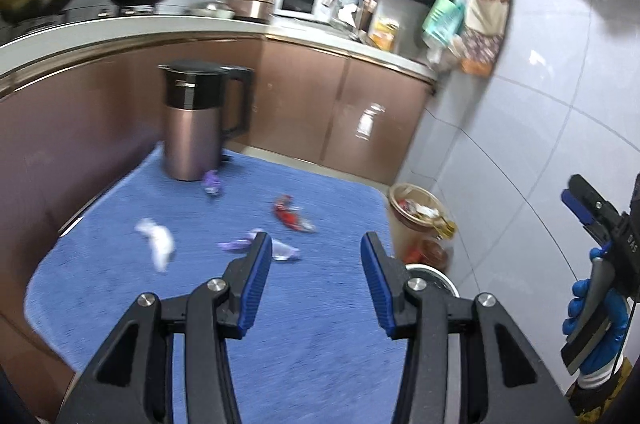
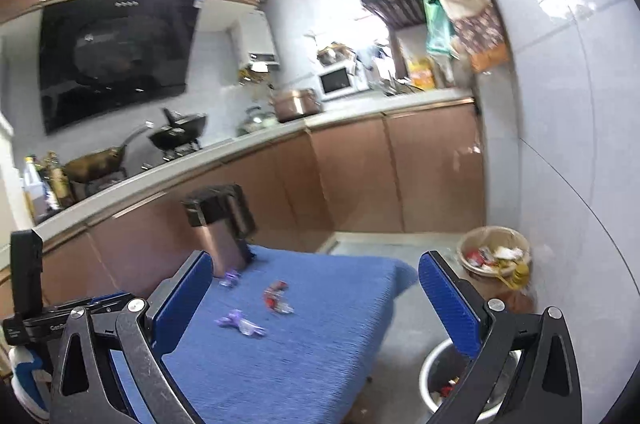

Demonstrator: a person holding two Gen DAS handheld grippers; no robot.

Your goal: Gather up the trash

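Purple wrappers point(image 1: 260, 248) (two), one red wrapper point(image 1: 290, 214)

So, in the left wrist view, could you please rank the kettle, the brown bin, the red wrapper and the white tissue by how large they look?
1. Kettle, clearly the largest.
2. Brown bin, partly hidden behind the table edge.
3. White tissue and red wrapper: they look about alike, and the blur makes ranking them unsure.
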